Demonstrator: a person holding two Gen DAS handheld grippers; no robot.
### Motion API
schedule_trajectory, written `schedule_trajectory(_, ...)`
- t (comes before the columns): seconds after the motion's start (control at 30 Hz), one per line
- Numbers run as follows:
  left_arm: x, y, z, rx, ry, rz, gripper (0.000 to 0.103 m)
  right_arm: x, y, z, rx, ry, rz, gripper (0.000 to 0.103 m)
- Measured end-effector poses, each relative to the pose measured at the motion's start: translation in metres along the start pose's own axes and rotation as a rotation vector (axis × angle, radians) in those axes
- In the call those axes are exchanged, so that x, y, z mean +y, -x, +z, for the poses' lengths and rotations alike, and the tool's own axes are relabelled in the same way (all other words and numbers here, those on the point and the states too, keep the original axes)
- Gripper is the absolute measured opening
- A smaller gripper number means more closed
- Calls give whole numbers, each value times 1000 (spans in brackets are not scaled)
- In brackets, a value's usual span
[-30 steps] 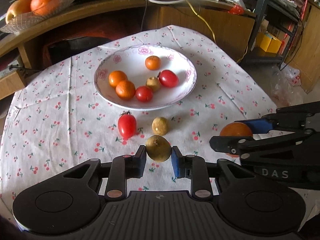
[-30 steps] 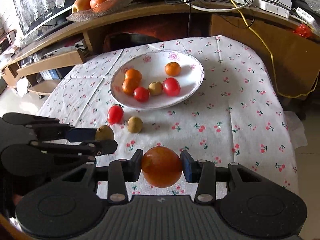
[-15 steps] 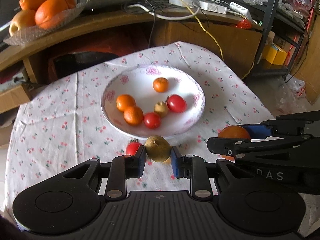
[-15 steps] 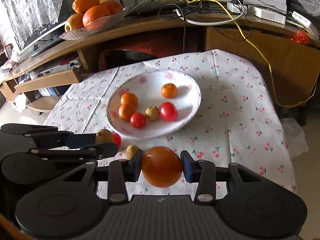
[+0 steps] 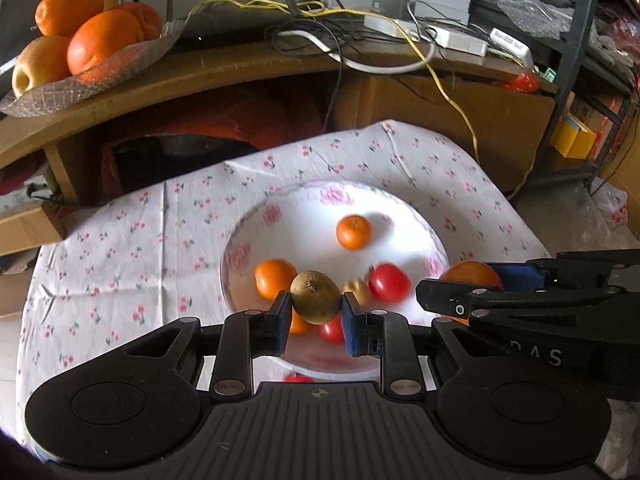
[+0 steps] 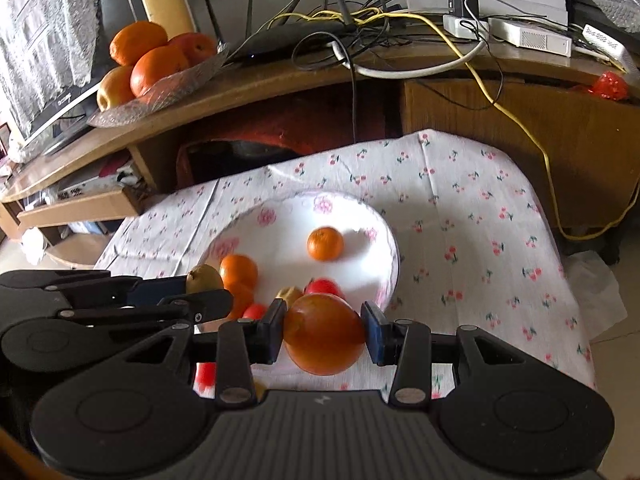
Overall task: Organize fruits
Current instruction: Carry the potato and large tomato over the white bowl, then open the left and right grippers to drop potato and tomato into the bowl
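Cherry-print cloth covered the table under a wide white floral bowl (image 5: 436,240). Above the bowl's near rim hung a small brown oval kiwi (image 5: 315,297), clamped in the left gripper (image 5: 315,312). Beside it, over the rim's right side, the right gripper (image 6: 323,330) pinched a round orange-red tomato (image 6: 322,334).

Scene lit by bright daylight; white plate (image 5: 404,216) nearly blown out at centre in both views. Soft shadow cast right of lone mandarin (image 5: 353,232) on plate, so light judged to come from left. Motion blur seen on plate fruit and cherry-print tablecloth (image 6: 472,216), strongest near bottom. Gripper bodies rendered sharp. Strong fisheye bending noted at wooden shelf (image 5: 240,68) edge. Frame corners darkened by vignetting. Recess under shelf left in deep shadow.
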State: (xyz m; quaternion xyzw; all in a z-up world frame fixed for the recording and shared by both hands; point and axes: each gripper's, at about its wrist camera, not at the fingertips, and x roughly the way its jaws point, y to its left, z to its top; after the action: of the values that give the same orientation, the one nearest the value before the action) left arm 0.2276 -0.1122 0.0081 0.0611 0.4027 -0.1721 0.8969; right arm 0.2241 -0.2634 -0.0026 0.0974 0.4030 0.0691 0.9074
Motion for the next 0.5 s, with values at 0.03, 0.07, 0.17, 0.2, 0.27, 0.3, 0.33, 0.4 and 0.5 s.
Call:
schedule_trajectory(0.03,1,-3,3,-2,3,1,32,-1,-3,3,-3,-2,0,41)
schedule_trajectory(0.07,1,-5,5,-3,6,1,32,-3,-5,6,-4,-4,2,41)
schedule_trajectory(0.17,3,-14,12,-2,12,5,32,-6,-14,11,-2,-12,0,41)
schedule_trajectory(0.2,3,-16,13,-2,12,7,32,-8,-17,13,-2,-14,0,41)
schedule_trajectory(0.27,4,-20,16,-1,16,7,32,-11,-22,15,1,-21,0,41)
schedule_trajectory(0.3,4,-22,17,0,18,7,32,-12,-24,17,3,-27,0,41)
schedule_trajectory(0.33,5,-24,19,0,21,7,32,-14,-26,18,3,-35,1,41)
schedule_trajectory(0.4,6,-28,21,0,29,7,32,-16,-30,20,5,-47,6,41)
schedule_trajectory(0.5,8,-33,25,1,40,5,32,-19,-35,24,9,-66,11,41)
